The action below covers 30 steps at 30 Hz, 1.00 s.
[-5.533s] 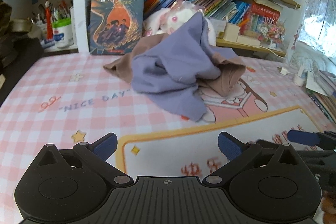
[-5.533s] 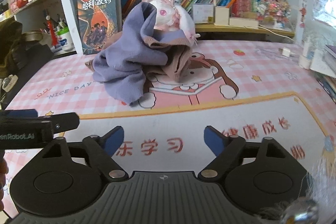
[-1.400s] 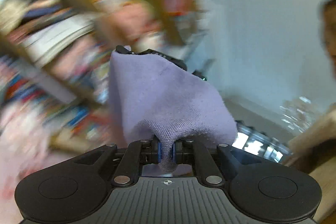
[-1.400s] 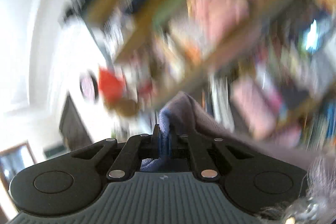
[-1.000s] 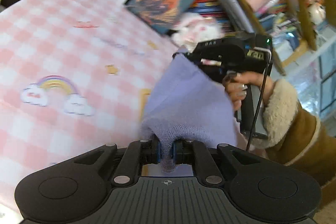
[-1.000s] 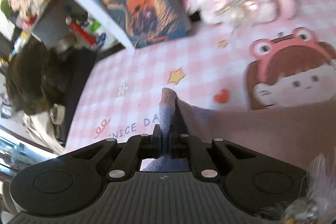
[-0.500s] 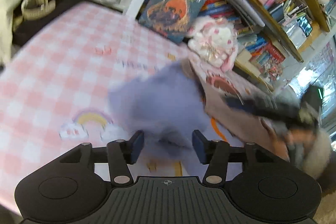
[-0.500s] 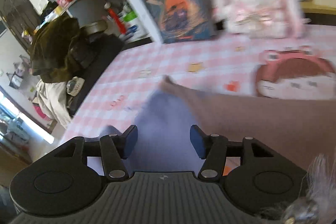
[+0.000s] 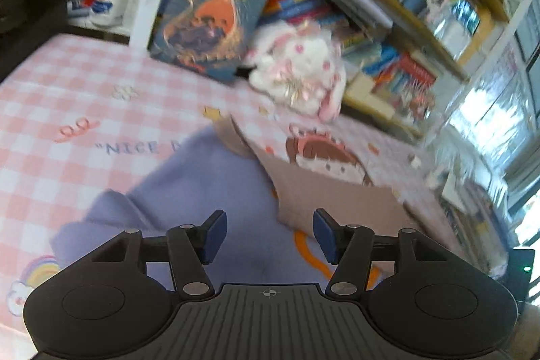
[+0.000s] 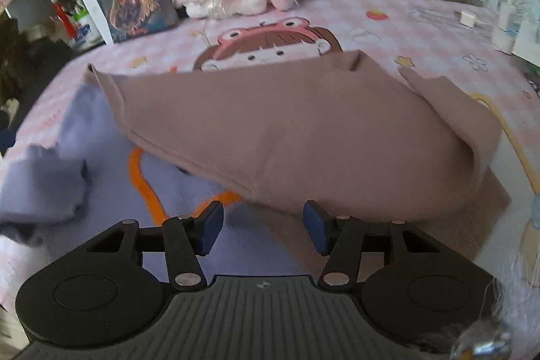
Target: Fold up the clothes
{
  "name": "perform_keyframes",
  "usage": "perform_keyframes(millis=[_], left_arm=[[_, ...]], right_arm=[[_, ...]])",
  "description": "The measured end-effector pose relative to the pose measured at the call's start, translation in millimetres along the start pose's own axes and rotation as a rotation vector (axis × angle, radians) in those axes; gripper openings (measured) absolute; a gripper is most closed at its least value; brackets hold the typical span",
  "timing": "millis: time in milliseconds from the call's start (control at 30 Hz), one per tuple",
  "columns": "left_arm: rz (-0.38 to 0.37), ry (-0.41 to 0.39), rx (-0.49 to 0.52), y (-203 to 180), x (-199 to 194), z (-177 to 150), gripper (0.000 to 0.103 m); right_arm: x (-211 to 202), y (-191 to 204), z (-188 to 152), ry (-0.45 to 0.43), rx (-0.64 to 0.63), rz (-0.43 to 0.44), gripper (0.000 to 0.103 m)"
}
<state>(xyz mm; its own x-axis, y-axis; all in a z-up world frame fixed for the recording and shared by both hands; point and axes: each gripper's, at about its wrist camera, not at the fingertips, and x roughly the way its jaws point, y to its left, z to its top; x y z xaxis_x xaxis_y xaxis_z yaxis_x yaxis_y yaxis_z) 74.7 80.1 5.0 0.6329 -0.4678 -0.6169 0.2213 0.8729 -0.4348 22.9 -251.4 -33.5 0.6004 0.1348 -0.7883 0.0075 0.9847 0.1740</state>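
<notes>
With the soft lilac and dusty-brown knitted garment (image 10: 290, 130) released and spread over the middle of the pink-checked bench (image 9: 67, 110), the sensible next move, I judge, is to smooth it flat and pick matching corners before any fold, since the brown panel lies doubled over the lilac part and one lilac end is bunched toward the bench's left edge. Both the left tongs (image 9: 268, 237) and the right tongs (image 10: 263, 228) have just been opening and stand apart with nothing pinched (cloth only lies beneath them). The fabric looks limp and thick, with an orange printed curve showing on the lilac.
</notes>
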Motion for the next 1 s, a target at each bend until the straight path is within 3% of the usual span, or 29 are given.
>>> perform_keyframes(millis=[133, 500, 667, 833, 1000], left_arm=[[0.051, 0.032, 0.027, -1.8, 3.5, -10.6, 0.057], [0.179, -0.003, -0.010, 10.7, -26.1, -19.0, 0.058], [0.209, -0.003, 0.028, 5.4, -29.6, -22.6, 0.065], [0.225, 0.058, 0.126, -10.8, -18.2, -38.7, 0.067], [0.227, 0.114, 0.260, -34.9, 2.5, -67.0, 0.067]], right_arm=[[-0.1, 2.8, -6.3, -0.011, -0.063, -0.016, 0.047], [9.5, -2.5, 8.4, -0.047, -0.111, -0.069, 0.047], [15.6, -2.6, 13.5, -0.051, -0.145, -0.074, 0.049], [10.5, 13.2, 11.6, -0.081, -0.264, -0.076, 0.050], [16.8, 44.2, 3.4, -0.114, -0.532, -0.078, 0.054]])
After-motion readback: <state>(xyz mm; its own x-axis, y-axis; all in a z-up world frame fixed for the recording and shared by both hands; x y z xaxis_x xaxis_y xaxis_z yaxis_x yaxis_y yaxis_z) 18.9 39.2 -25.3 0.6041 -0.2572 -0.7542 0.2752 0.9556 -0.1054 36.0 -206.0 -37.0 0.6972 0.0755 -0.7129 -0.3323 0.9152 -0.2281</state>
